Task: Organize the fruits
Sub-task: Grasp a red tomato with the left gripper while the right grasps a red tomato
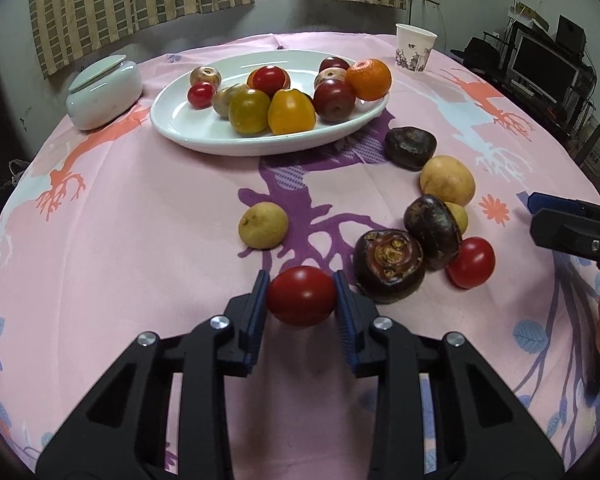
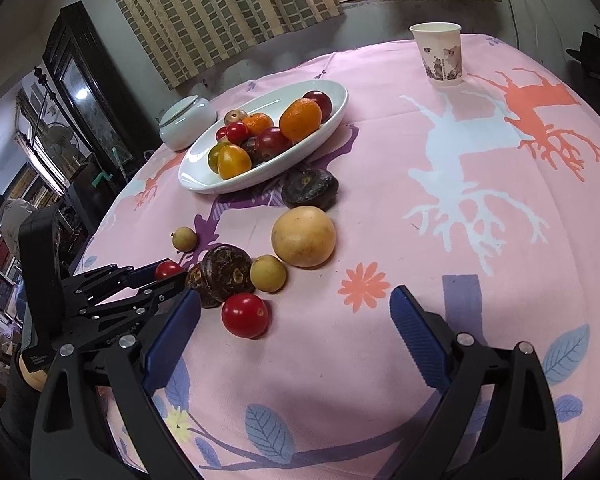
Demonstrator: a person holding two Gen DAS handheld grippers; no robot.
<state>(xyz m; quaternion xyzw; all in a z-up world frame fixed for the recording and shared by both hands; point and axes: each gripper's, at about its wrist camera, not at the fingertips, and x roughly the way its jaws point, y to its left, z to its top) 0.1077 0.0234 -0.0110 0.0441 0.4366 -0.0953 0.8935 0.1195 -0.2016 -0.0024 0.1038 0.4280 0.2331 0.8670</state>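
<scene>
One small glossy red cherry tomato sits pinched between the blue ribbed pads of your left gripper, near the table's front and well short of the white oval ceramic plate where most fruit already lies. Squeeze harder and I'd expect the thin skin to split; ease off and it could slip out and roll across the pink printed tablecloth. A dark brown water chestnut lies just beside your right pad, so a sideways swing may knock it. Your right gripper hangs with fingers wide apart, holding nothing.
</scene>
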